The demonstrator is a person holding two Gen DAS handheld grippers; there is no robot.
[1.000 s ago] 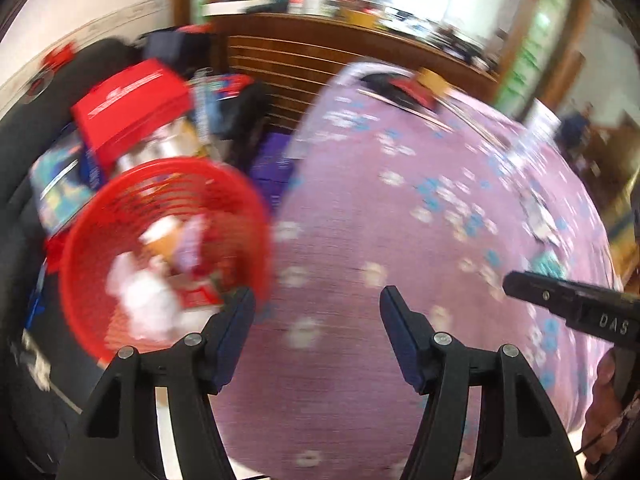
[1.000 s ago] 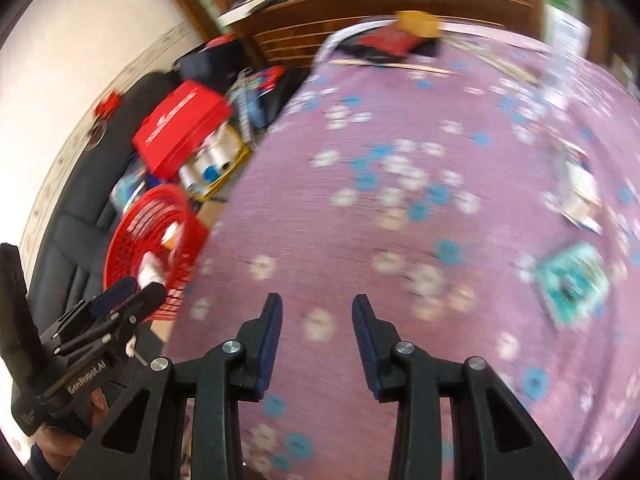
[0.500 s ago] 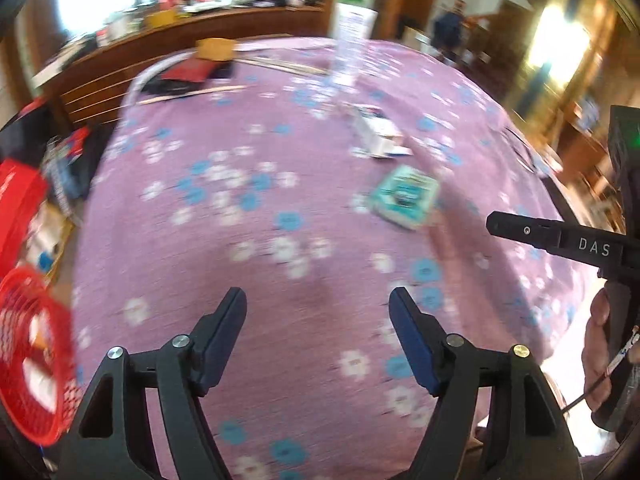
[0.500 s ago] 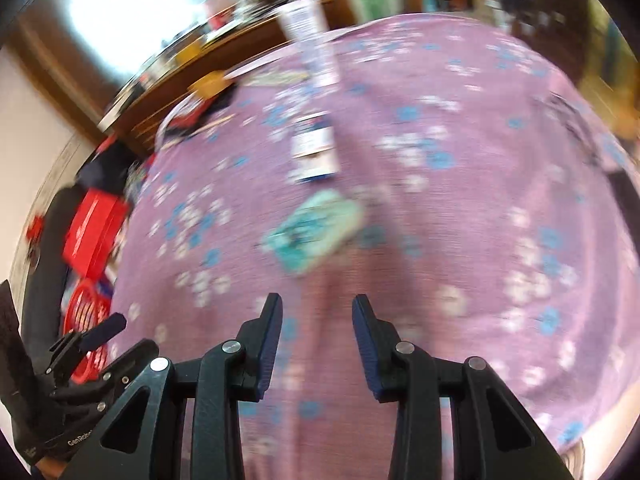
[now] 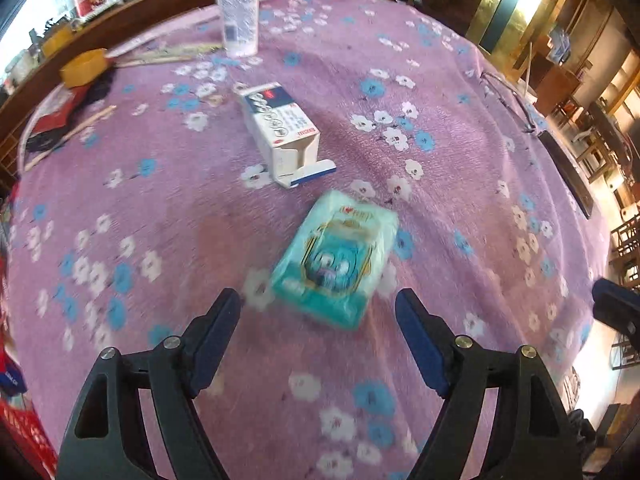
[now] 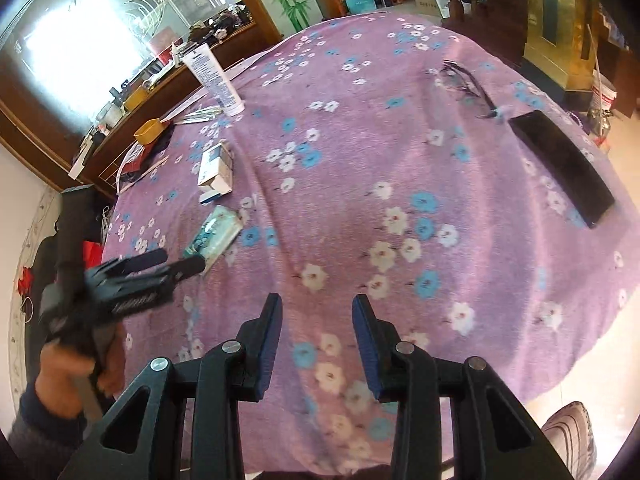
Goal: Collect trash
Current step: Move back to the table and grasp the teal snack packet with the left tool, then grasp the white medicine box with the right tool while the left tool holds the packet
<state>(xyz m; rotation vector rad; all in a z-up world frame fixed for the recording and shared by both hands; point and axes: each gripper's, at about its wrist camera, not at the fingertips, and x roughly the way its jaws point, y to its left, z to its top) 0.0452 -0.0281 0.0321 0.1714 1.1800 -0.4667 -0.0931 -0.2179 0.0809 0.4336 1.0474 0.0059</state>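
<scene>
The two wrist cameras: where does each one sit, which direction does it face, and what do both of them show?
Left wrist: sits on the left claw, looks forward over the purple flowered cloth at the teal packet; its own open fingers show, with part of the right claw at the right edge.
Right wrist: sits on the right claw, looks across the cloth toward the black phone; its open fingers and the hand holding the left claw show.
Shared: teal packet, white carton, white tube.
</scene>
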